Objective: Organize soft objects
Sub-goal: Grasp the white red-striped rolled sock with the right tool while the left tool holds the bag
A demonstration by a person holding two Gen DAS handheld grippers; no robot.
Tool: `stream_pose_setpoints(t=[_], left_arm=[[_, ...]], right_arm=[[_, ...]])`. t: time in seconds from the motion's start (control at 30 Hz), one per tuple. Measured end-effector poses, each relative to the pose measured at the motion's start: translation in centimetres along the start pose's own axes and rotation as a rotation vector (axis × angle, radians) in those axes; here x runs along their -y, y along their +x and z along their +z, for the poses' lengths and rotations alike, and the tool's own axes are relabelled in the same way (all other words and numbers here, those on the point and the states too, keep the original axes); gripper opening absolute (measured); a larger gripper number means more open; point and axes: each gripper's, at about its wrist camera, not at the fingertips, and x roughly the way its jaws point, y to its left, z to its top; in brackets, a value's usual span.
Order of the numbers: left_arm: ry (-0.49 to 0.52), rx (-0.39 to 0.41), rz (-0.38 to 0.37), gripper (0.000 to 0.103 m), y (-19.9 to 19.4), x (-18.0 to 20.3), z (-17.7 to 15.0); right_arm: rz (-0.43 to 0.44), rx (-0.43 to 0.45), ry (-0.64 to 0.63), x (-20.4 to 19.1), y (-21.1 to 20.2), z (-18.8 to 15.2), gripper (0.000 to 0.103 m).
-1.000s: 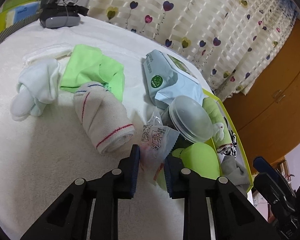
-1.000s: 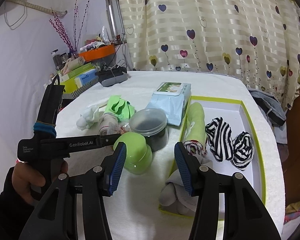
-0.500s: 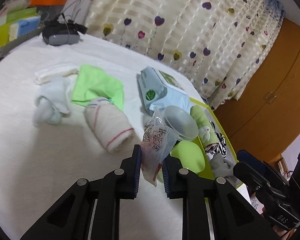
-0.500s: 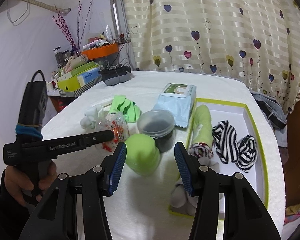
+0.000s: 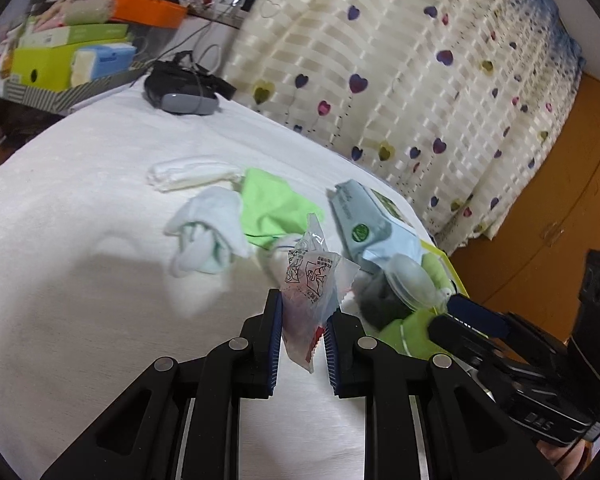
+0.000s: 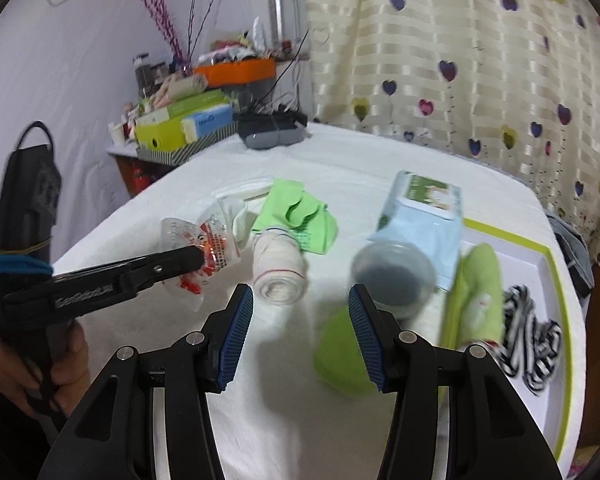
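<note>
My left gripper (image 5: 300, 328) is shut on a clear plastic packet (image 5: 310, 288) with red and black print and holds it above the white table; it shows from the side in the right wrist view (image 6: 198, 256). My right gripper (image 6: 300, 328) is open and empty over the table. A rolled beige sock (image 6: 278, 276) lies just ahead of it. A green cloth (image 5: 272, 208) and a white sock (image 5: 208, 236) lie further back. A green-rimmed tray (image 6: 556, 276) at right holds a green sock (image 6: 480, 296) and striped socks (image 6: 532, 344).
A lidded clear jar (image 6: 394, 276), a green bowl (image 6: 342, 356) and a blue wipes pack (image 6: 420, 208) stand between the socks and the tray. A grey headset (image 5: 180, 96) and stacked boxes (image 5: 68, 60) are at the table's far end. A curtain hangs behind.
My left gripper has lifted the packet off the table and swung left, away from the jar. My right gripper has swung left towards the rolled beige sock.
</note>
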Motion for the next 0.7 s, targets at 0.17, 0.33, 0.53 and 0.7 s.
stream_pose_setpoints(t=[0.17,0.33,0.53,0.7], left_arm=[[-0.025,0.019,-0.005,0.018,-0.4,-1.7,0.5],[-0.051,0.024,-0.014,0.018,-0.5,-3.3,0.7],[-0.068,0.017,-0.026,0.018,-0.3,-4.5,0.8],[-0.081,0.005,-0.041,0.018,0.2,-5.2,0.8]], right_arm=[[0.005,-0.053,-0.043,-1.6,3.0,1.4,0.051],[-0.002,-0.119,-0.085,-2.8,5.9,2.3,0.051],[-0.041,-0.216,-0.124,-3.6,9.2,2.8,0.051],[-0.119,-0.252,-0.14,-3.5,10.5,3.0,0.051]])
